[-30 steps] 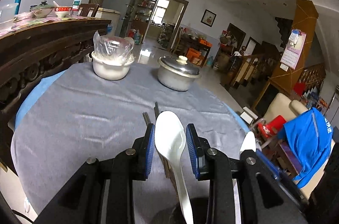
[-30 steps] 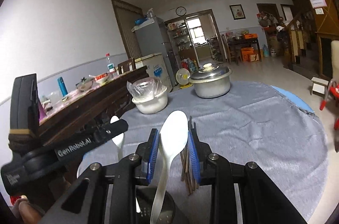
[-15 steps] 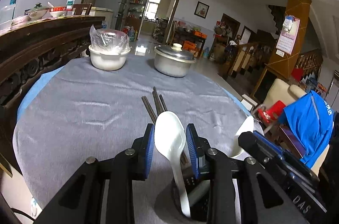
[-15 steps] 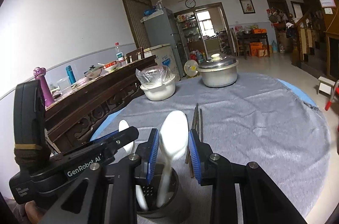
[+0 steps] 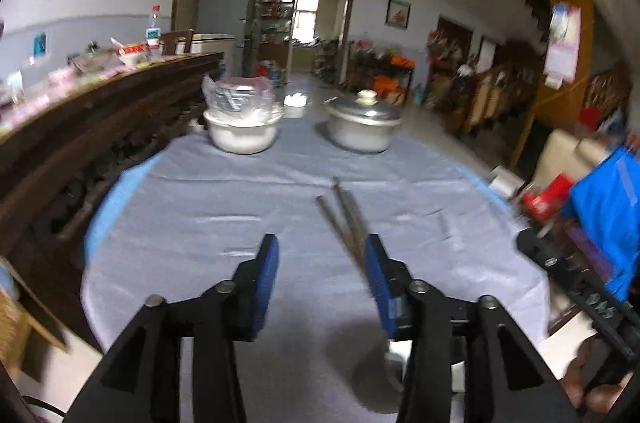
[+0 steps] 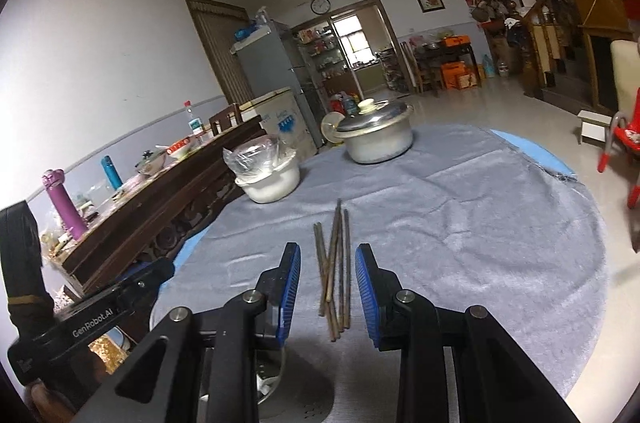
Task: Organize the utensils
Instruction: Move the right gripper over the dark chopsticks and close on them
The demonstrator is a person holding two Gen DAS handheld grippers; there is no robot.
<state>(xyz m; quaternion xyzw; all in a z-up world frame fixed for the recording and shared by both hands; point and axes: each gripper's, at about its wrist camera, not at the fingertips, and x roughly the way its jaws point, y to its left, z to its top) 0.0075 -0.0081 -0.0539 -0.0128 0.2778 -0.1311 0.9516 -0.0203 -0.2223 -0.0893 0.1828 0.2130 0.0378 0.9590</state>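
Note:
Several brown chopsticks (image 6: 334,265) lie in a loose bundle on the grey tablecloth (image 6: 460,243), just ahead of my right gripper (image 6: 328,283), which is open and empty. They also show in the left wrist view (image 5: 346,219), ahead and right of my left gripper (image 5: 320,277), also open and empty. A dark metal utensil holder (image 6: 296,395) sits below the right gripper, mostly hidden by it; something white shows inside. In the left view a bit of white (image 5: 400,355) shows under the right finger.
A white bowl covered with plastic (image 6: 268,175) and a lidded metal pot (image 6: 376,135) stand at the table's far side. A dark carved wooden counter (image 6: 160,199) with bottles runs along the left. The left gripper's body (image 6: 92,315) shows at the lower left.
Both grippers have opened and let go of their white spoons, which went down into the holder. Both grippers have pulled back and up, now empty.

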